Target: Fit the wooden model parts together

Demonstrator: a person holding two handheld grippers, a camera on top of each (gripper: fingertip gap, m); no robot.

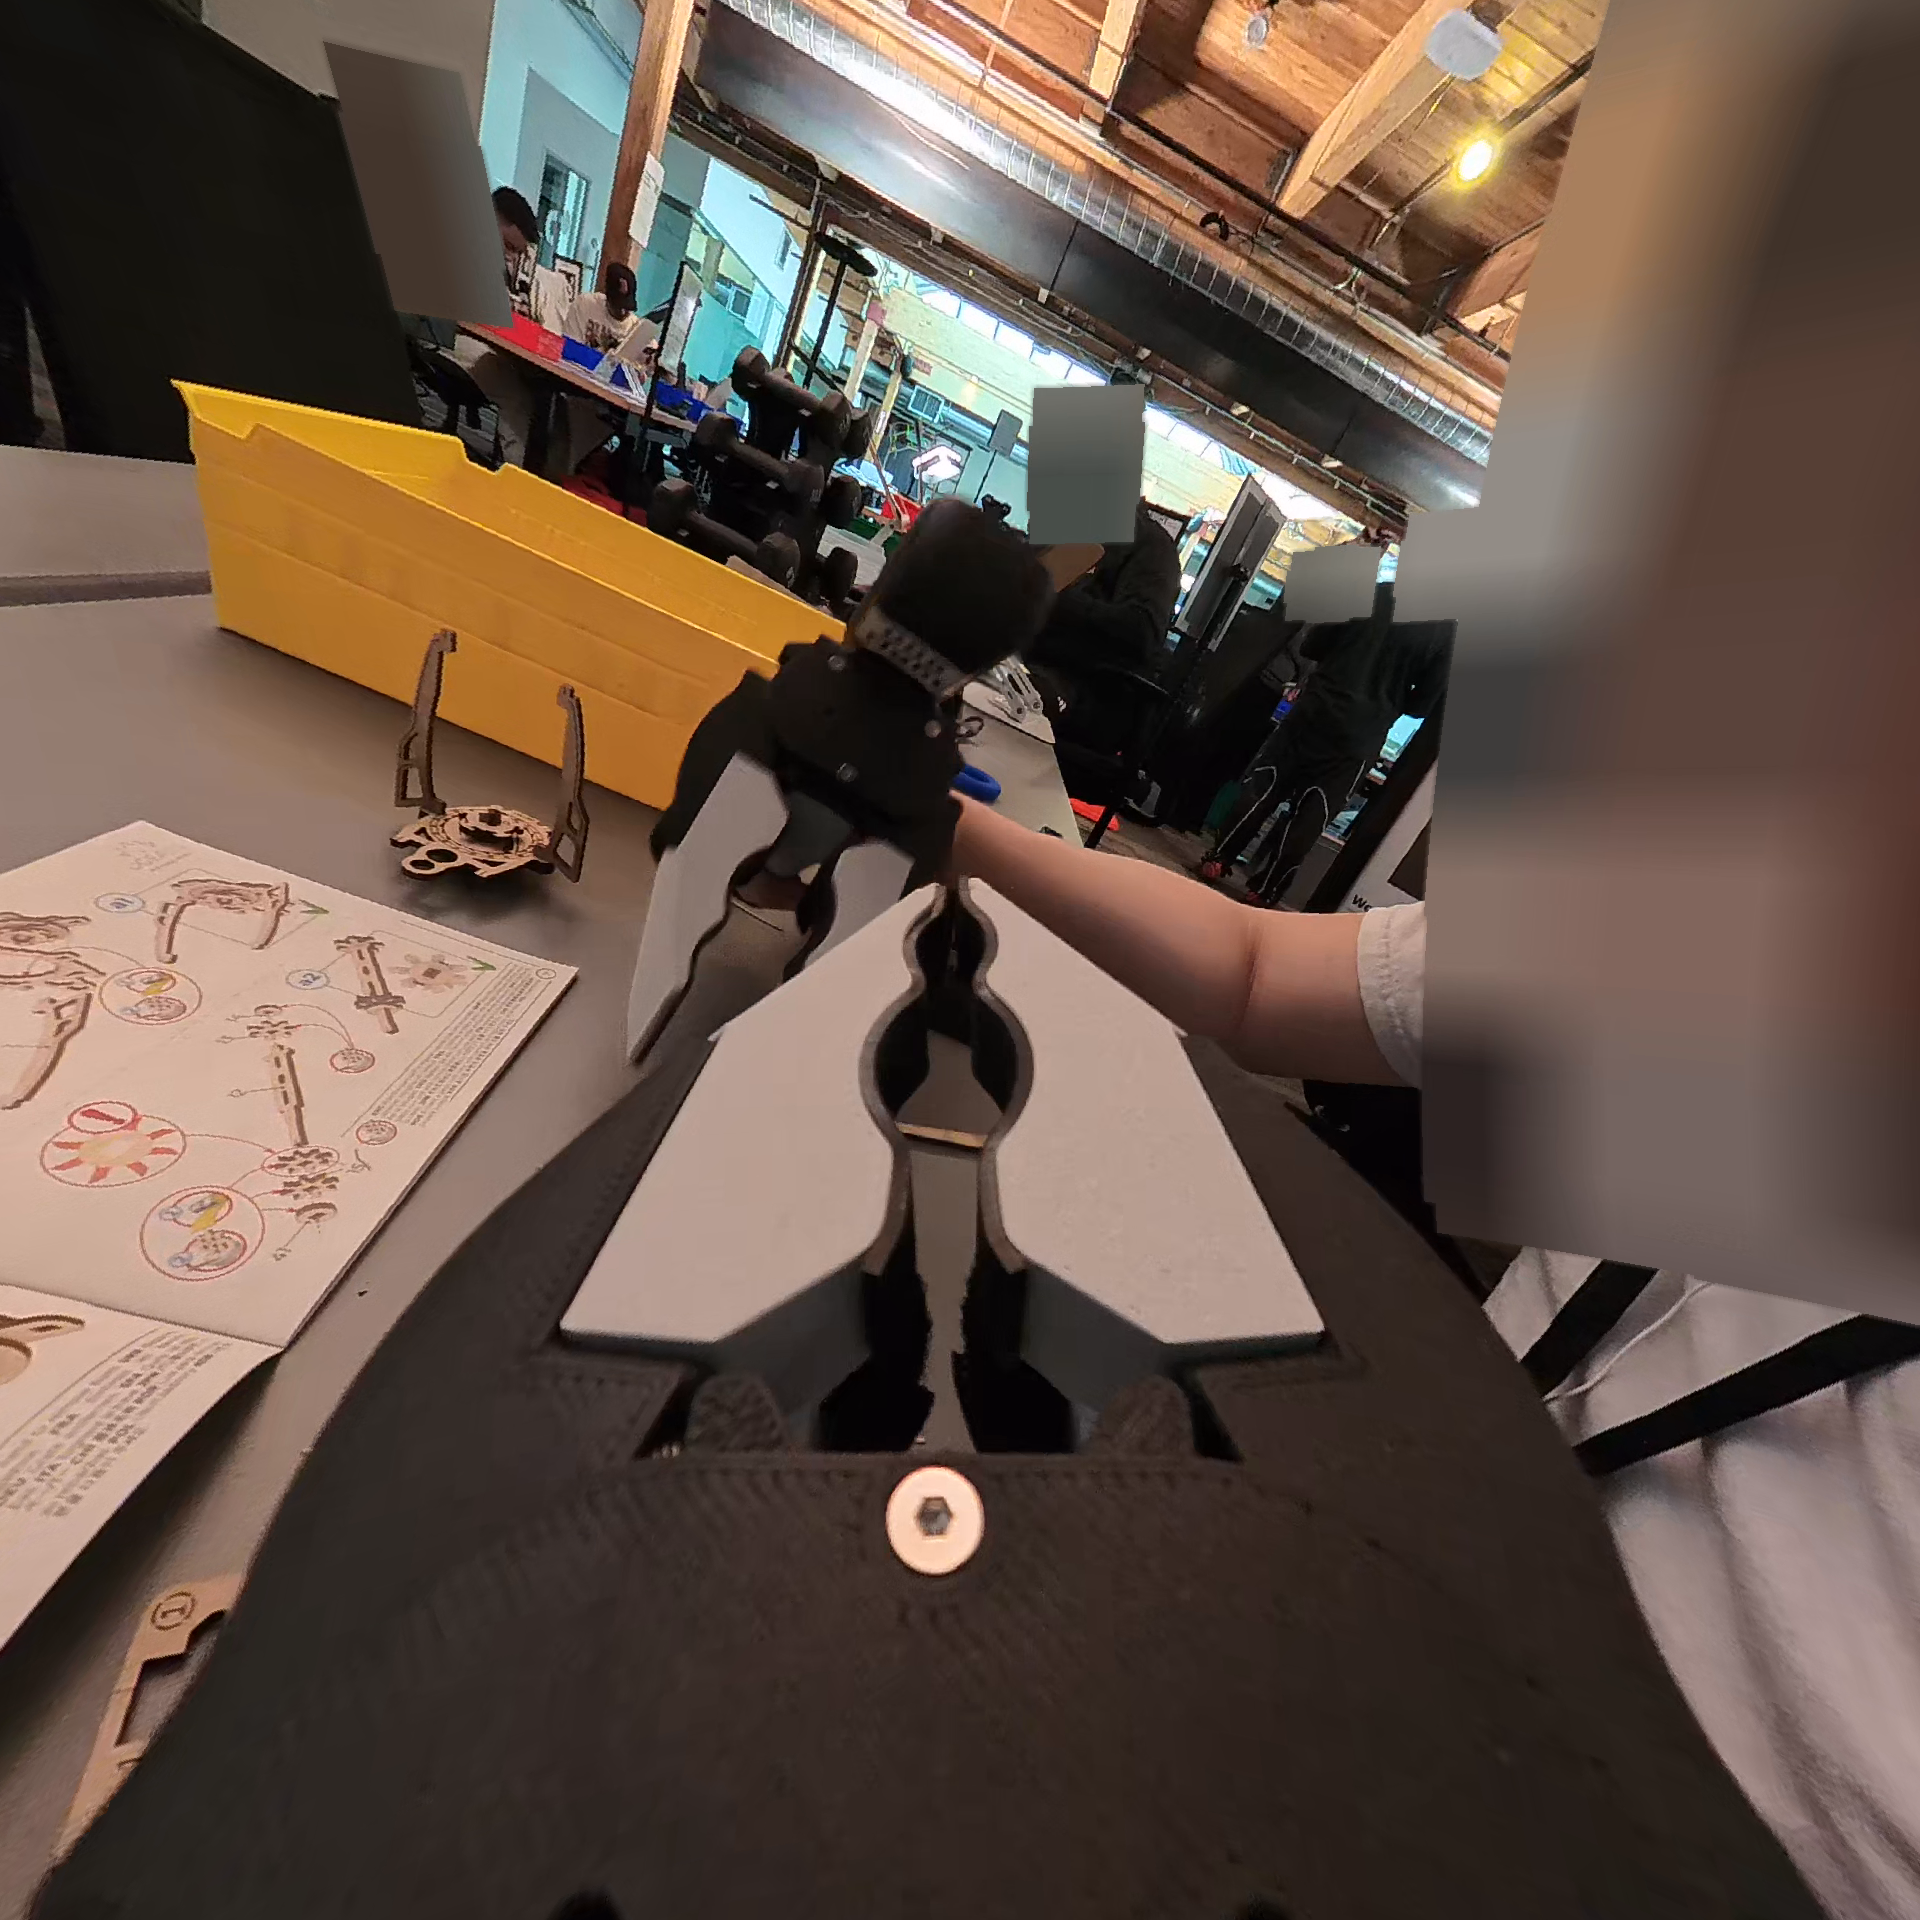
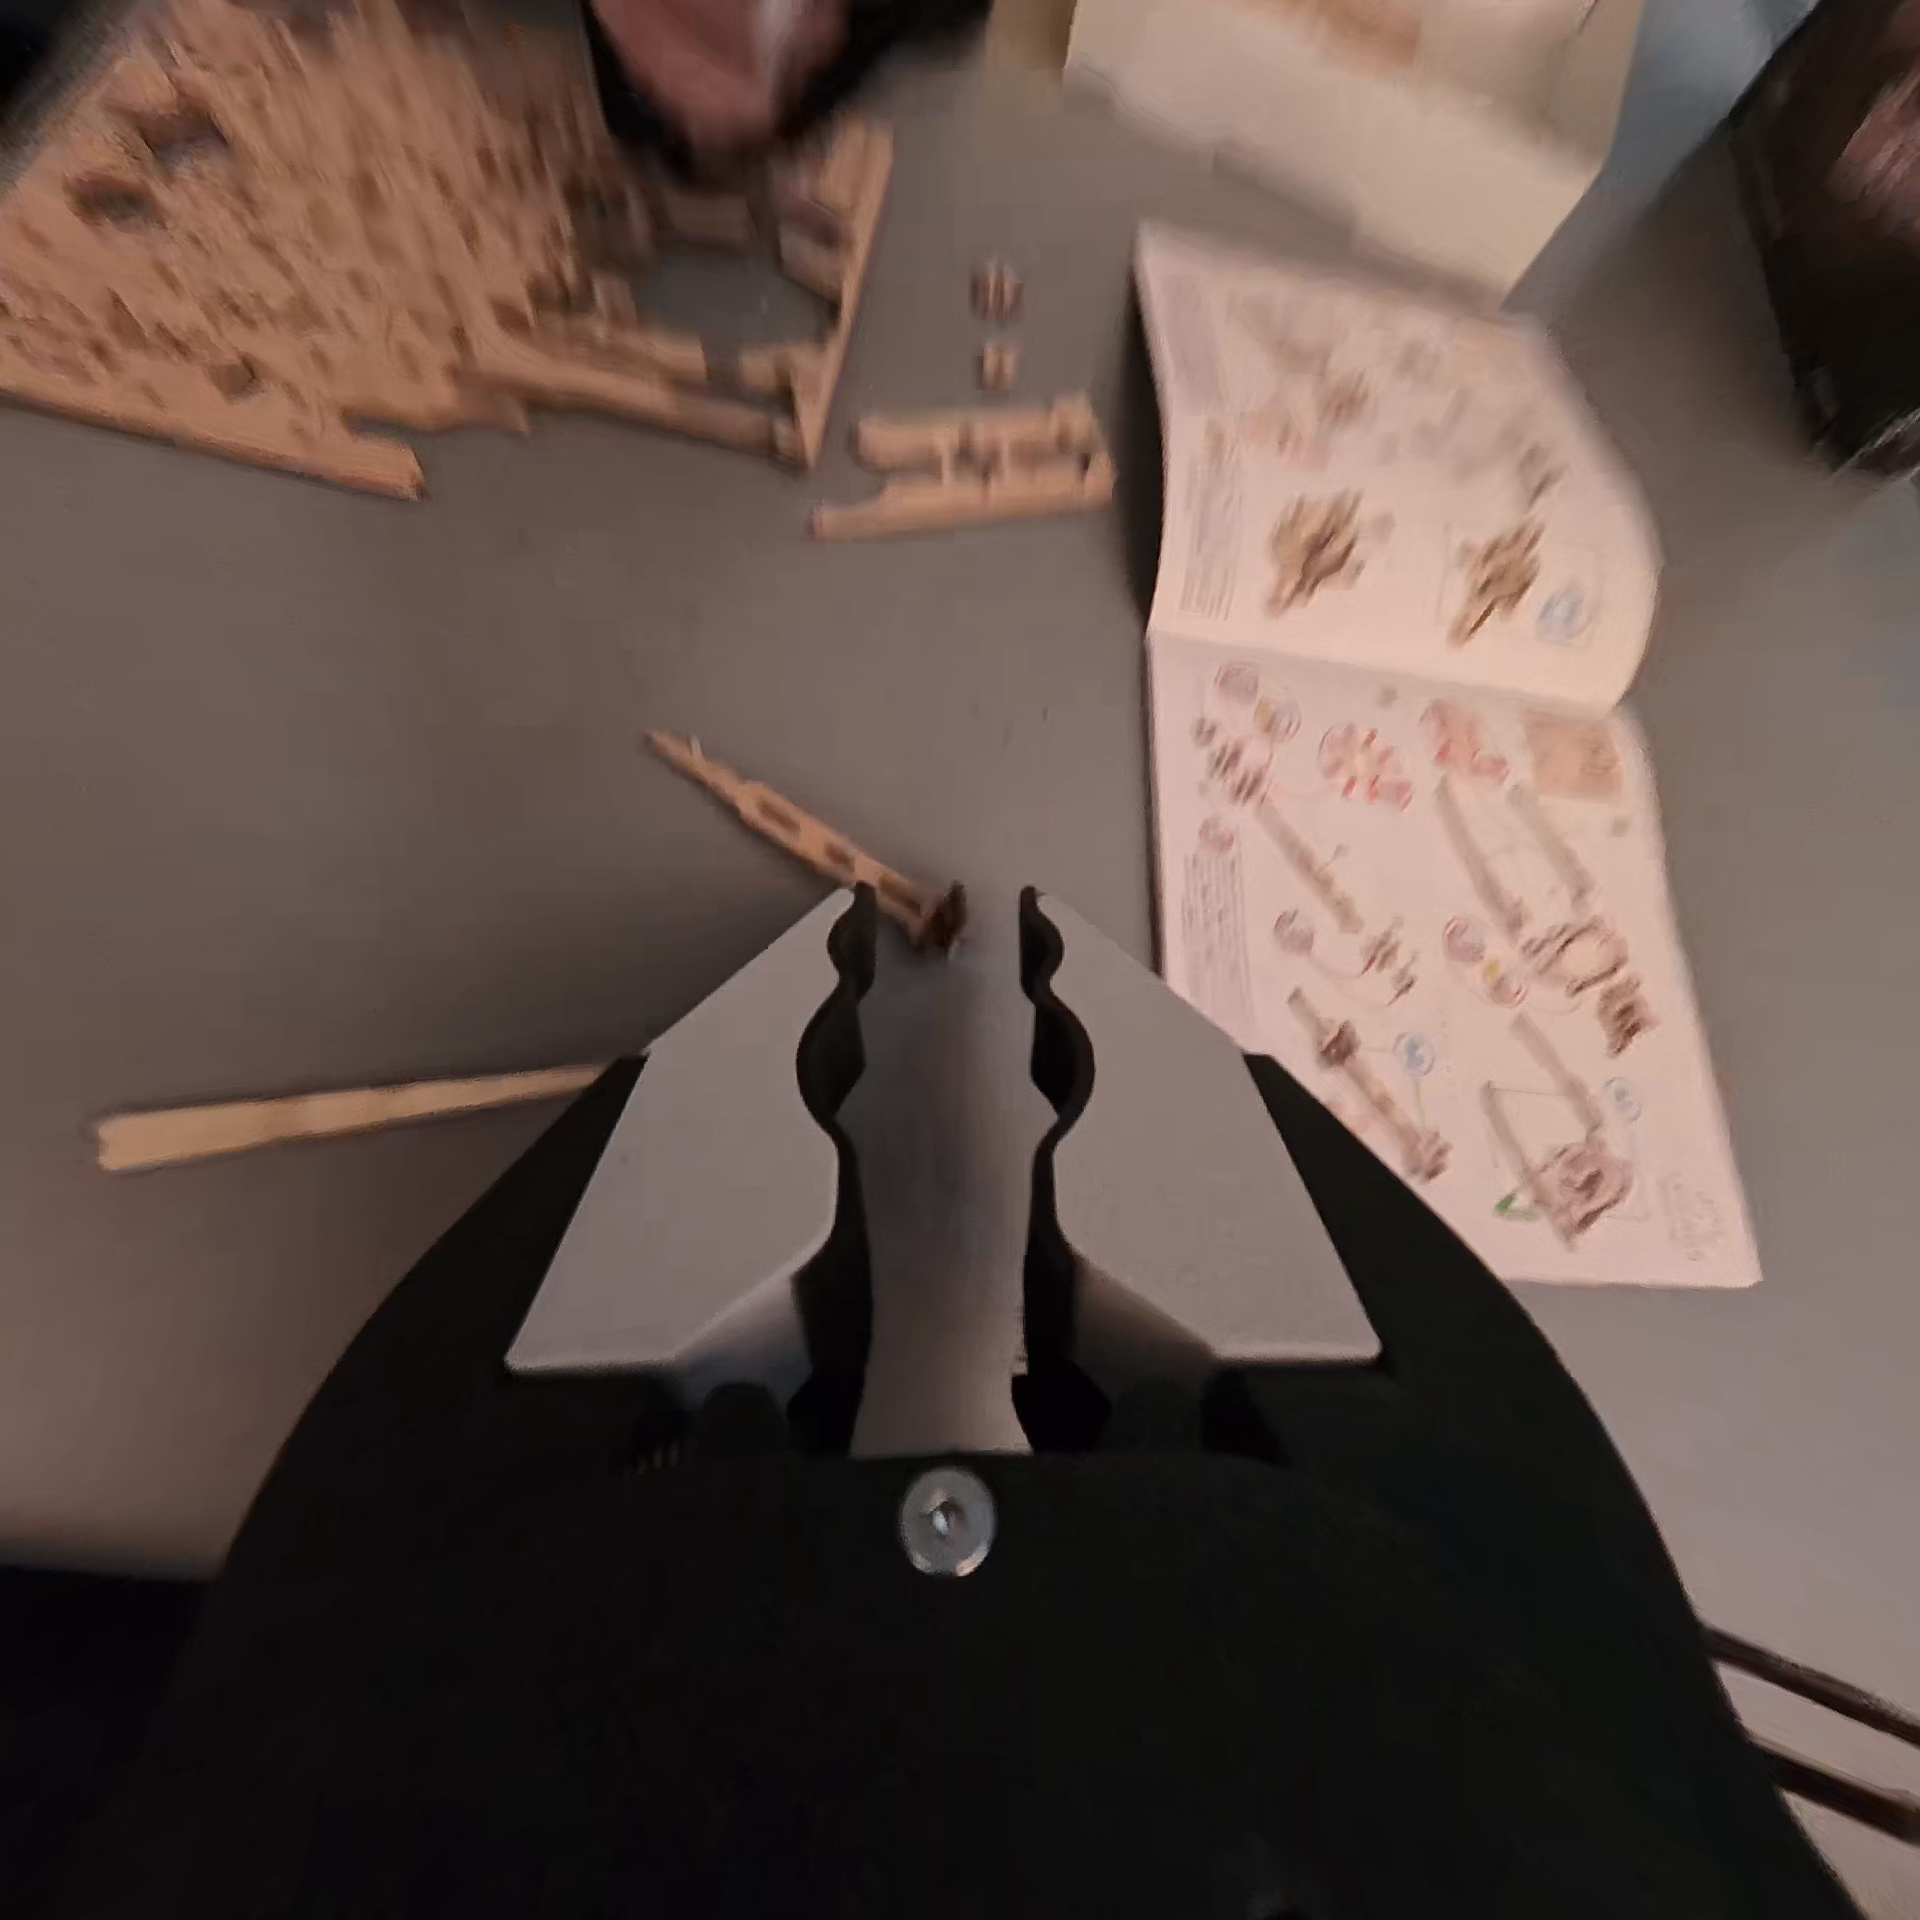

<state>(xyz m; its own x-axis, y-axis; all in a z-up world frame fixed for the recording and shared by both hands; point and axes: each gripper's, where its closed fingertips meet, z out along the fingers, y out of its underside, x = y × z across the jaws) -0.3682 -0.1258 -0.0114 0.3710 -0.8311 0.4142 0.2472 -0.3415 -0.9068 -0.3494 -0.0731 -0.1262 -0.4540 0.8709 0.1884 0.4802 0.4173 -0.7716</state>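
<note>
Over table, R claw (image 2: 940,914) parted by strip (image 2: 800,836); L view adds bin (image 1: 488,551).

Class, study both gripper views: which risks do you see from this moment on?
The open right gripper hangs over the thin slotted wooden strip in a blurred view, so it could miss or nudge it. The shut left gripper seems to pinch a small flat wooden piece that might slip.
</note>
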